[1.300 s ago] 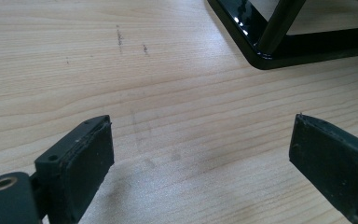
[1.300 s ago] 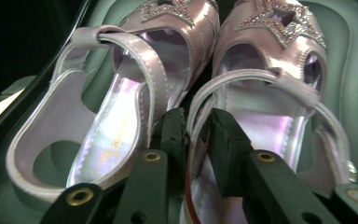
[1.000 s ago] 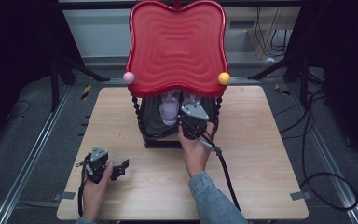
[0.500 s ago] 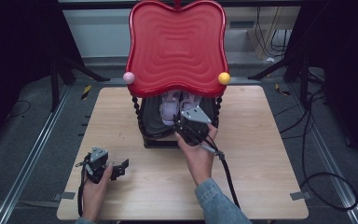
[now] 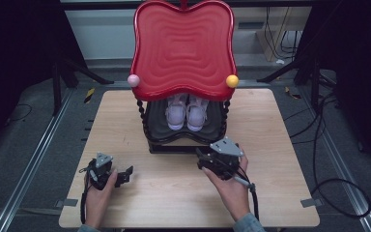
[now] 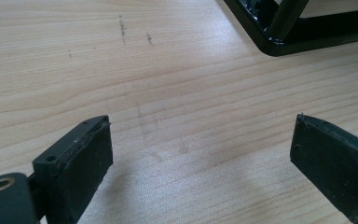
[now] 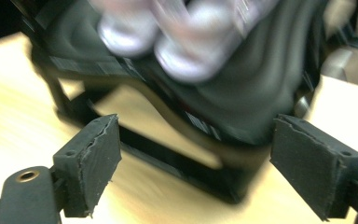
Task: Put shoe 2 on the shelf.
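Pale lilac-and-white, the pair of small shoes (image 5: 186,115) sits side by side, toes toward the bottom of the frame, on the dark lower shelf (image 5: 212,126) of a two-tier stand (image 5: 148,126) at the centre of the high view, under the stand's glossy red wavy top tray (image 5: 183,48). A pink ball (image 5: 133,80) and a yellow ball (image 5: 232,80) mark the tray's lower left and lower right corners. The stand rests on a light wooden counter (image 5: 280,145). The right gripper (image 5: 205,163) is held just below and right of the stand's front edge, clear of the shoes; its fingers have just been opening and stand wide apart with nothing between them. In the right gripper view the shoes (image 7: 177,42) appear blurred in the upper middle of the frame, beyond the spread fingers (image 7: 93,158). The left gripper (image 5: 123,175) is held by a hand at the lower left of the high view, well apart from the stand, low over bare wood. In the left gripper view its fingers (image 6: 81,163) stand apart and empty, with a corner of the stand's black base (image 6: 279,44) at the upper right.
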Demonstrator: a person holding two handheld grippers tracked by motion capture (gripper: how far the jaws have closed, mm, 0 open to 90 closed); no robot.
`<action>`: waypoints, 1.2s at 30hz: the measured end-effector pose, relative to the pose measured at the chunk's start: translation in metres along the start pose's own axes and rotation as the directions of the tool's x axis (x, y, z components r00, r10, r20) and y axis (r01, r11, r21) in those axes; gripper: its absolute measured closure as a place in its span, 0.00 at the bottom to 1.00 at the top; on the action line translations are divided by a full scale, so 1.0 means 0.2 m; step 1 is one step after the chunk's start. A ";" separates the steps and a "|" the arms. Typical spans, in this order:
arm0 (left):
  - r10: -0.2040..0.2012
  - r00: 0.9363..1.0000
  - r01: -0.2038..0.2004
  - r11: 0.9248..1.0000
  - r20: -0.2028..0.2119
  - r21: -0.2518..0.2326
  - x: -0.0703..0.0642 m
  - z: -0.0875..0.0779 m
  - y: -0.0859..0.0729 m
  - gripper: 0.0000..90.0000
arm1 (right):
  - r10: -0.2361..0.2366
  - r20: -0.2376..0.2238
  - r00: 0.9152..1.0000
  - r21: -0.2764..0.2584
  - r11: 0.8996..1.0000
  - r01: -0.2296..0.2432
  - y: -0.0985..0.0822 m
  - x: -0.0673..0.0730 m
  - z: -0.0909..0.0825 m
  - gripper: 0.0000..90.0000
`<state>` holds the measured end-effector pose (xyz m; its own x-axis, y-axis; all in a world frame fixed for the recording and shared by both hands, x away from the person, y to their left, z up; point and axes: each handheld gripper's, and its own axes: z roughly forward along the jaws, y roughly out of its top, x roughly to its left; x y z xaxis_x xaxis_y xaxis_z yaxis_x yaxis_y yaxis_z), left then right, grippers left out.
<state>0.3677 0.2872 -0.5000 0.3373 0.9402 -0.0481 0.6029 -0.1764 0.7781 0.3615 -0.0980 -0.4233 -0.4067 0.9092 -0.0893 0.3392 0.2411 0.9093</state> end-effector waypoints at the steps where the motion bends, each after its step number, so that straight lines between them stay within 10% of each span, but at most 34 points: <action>1: 0.005 1.000 -0.005 1.000 -0.002 0.003 0.00 0.00 0.00 0.06 | 0.000 0.007 1.000 0.012 1.000 0.000 -0.03 -0.02 0.00 0.17; 5: 0.002 1.000 -0.002 1.000 -0.007 0.020 0.01 0.02 -0.01 0.05 | 0.061 0.058 0.996 0.121 0.990 -0.068 -0.22 -0.23 0.01 0.14; 13: 0.007 1.000 -0.007 1.000 -0.009 0.028 0.01 0.03 -0.01 0.05 | 0.112 0.076 0.991 0.187 0.974 -0.125 -0.34 -0.42 0.05 0.11; 25: 0.022 1.000 -0.021 0.998 -0.019 0.063 0.01 0.05 -0.01 0.05 | 0.109 0.108 0.988 0.301 0.944 -0.137 -0.42 -0.49 0.17 0.10; 36: 0.061 0.998 -0.058 0.994 -0.031 0.096 0.00 0.07 -0.01 0.02 | 0.122 0.124 0.985 0.311 0.938 -0.155 -0.45 -0.50 0.20 0.09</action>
<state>0.3763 0.2827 -0.5099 0.3511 0.9361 0.0190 0.6489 -0.2580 0.7158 0.4061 -0.1965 -0.5125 -0.2544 0.9667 -0.0272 0.6451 0.1905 0.7399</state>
